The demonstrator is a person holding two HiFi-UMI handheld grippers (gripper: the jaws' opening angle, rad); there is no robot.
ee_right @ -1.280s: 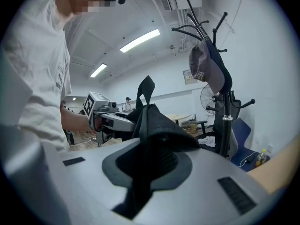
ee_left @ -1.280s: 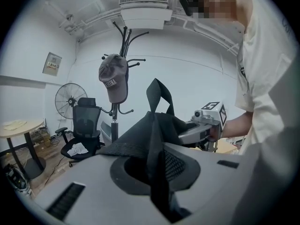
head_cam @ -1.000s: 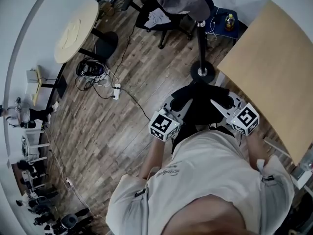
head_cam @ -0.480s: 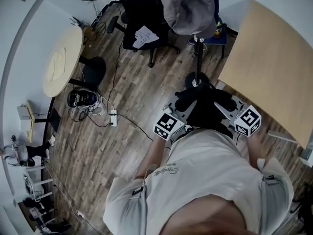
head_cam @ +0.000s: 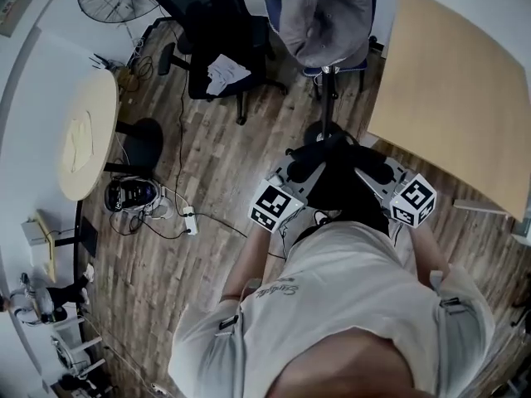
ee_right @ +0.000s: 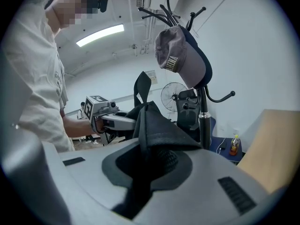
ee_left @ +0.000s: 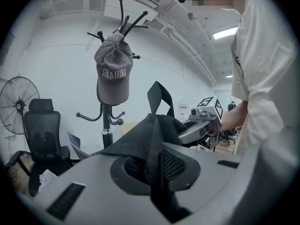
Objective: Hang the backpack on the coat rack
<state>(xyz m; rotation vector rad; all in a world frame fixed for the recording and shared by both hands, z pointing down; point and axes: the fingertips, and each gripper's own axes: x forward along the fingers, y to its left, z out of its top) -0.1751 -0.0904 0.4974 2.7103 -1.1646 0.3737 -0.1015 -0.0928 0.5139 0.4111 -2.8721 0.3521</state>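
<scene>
You are carrying the black fabric backpack [head_cam: 342,185] in front of your chest, above the brown wood-plank floor [head_cam: 207,181], held between your 2 tools. Your left gripper [head_cam: 297,169] is clenched on a fold of the pack's cloth. In the left gripper view the black mesh-backed fabric runs straight down into the slot between the jaws. Your right gripper [head_cam: 371,172] grips the pack the same way from the other side, its jaws pinched on a ridge of the same dark fabric. The 2 tools face each other across the bag, each visible in the other's view.

The backpack's black webbing carry loop [ee_left: 159,95] stands upright above the bunched cloth, free of both tools.

The black metal coat rack [head_cam: 330,98] stands just beyond the bag, between the black wheeled office chair [head_cam: 220,36] and the light wooden table [head_cam: 456,98]. From above, the pack's far edge lies close to the rack's round base. A grey baseball cap [head_cam: 328,15] hangs at the top of the rack, and curved lower hooks [ee_left: 88,116] jut from the pole below it. The backpack is not yet on the rack.
</scene>
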